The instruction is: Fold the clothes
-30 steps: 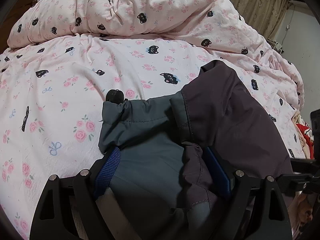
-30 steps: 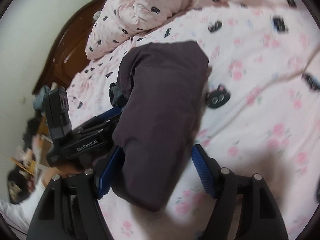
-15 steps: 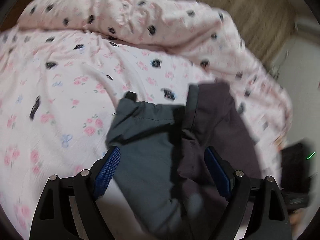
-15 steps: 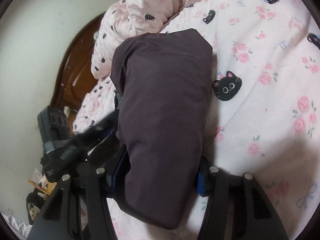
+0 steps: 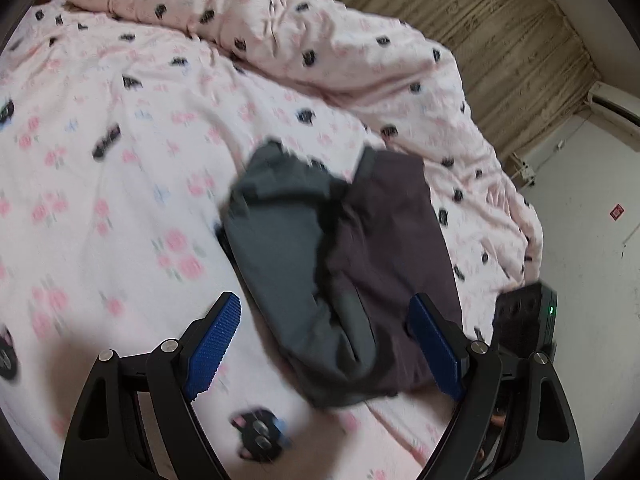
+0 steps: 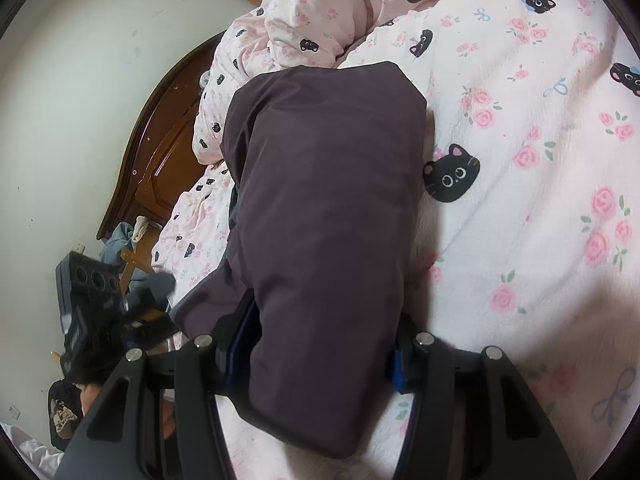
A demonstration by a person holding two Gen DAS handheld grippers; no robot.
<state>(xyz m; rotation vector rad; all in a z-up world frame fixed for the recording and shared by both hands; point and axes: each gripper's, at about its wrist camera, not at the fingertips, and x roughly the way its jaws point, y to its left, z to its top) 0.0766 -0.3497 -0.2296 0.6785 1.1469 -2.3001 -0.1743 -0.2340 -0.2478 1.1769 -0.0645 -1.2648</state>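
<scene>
Left wrist view: my left gripper [image 5: 324,340] holds its fingers [image 5: 214,342] spread wide, the blue ribbed pads clear of any cloth on both sides; a folded garment [image 5: 340,264], slate-grey on one half and dark purple on the other, lies on the bed [image 5: 120,184] between and beyond the two pads, untouched by either. The picture is motion-blurred. The garment rests on the pink sheet printed with roses and black cat faces, roughly midway across the bed, with the rumpled duvet [image 5: 320,40] of the same print heaped along the far edge behind it. A brown curtain [image 5: 500,48] and a white wall fill the upper right corner. Right wrist view: my right gripper [image 6: 320,356] has its fingers [image 6: 396,368] clenched on the near end of the same garment [image 6: 328,220], here showing only its dark purple face; these fingers have just been closing, and the cloth now bulges out between them, hiding most of both pads. The garment runs away from me lengthwise toward the duvet [image 6: 300,28], and a printed cat face shows on the sheet just beside its right edge. The dark wooden headboard [image 6: 160,148] stands at the left edge of the bed, and my left gripper's black body [image 6: 88,312] appears low on the left, blurred.
</scene>
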